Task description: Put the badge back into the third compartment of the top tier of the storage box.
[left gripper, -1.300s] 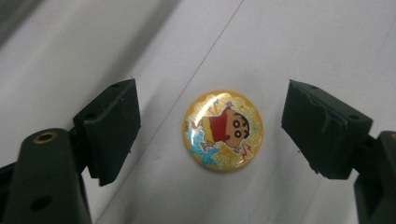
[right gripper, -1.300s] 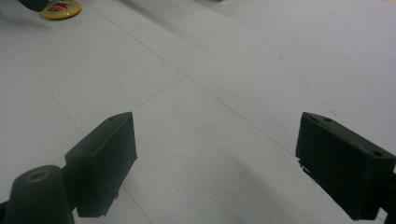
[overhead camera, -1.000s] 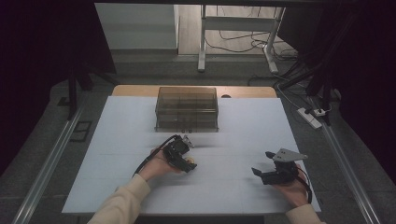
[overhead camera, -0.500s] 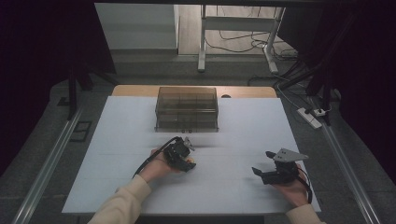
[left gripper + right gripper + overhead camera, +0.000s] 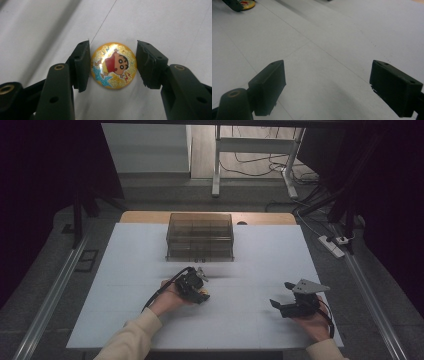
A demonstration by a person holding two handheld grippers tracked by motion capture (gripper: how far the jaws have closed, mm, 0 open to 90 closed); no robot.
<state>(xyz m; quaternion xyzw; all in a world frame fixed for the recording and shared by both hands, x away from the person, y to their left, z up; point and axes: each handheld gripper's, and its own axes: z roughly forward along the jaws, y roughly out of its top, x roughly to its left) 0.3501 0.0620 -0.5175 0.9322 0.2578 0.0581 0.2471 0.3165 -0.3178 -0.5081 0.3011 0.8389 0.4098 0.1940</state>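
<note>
**Left gripper closed around a round cartoon badge**

In the left gripper view, the left gripper (image 5: 113,65) has its two black jaws drawn in on either side of a round, domed yellow glitter badge with a cartoon boy in red (image 5: 113,65), which lies flat on the white table surface (image 5: 175,22) at the centre of the frame. The jaws have just been closing, with the badge between them. The pad on the frame's left sits right at the badge's rim; the pad on the right is at the opposite rim, though whether a thin gap remains there is hard to make out.

In the high view, that gripper (image 5: 196,287) is at lower centre of the frame, just below a clear brown plastic compartment box (image 5: 200,236); the hand and gripper body cover the badge there.

The right gripper (image 5: 284,306) rests at the lower right of the high view, well apart from the left one. In the right gripper view, its jaws (image 5: 328,87) stand wide with only bare table between them. The badge (image 5: 247,4) is cut off at the upper left corner of that view, partly behind a dark jaw tip.
</note>
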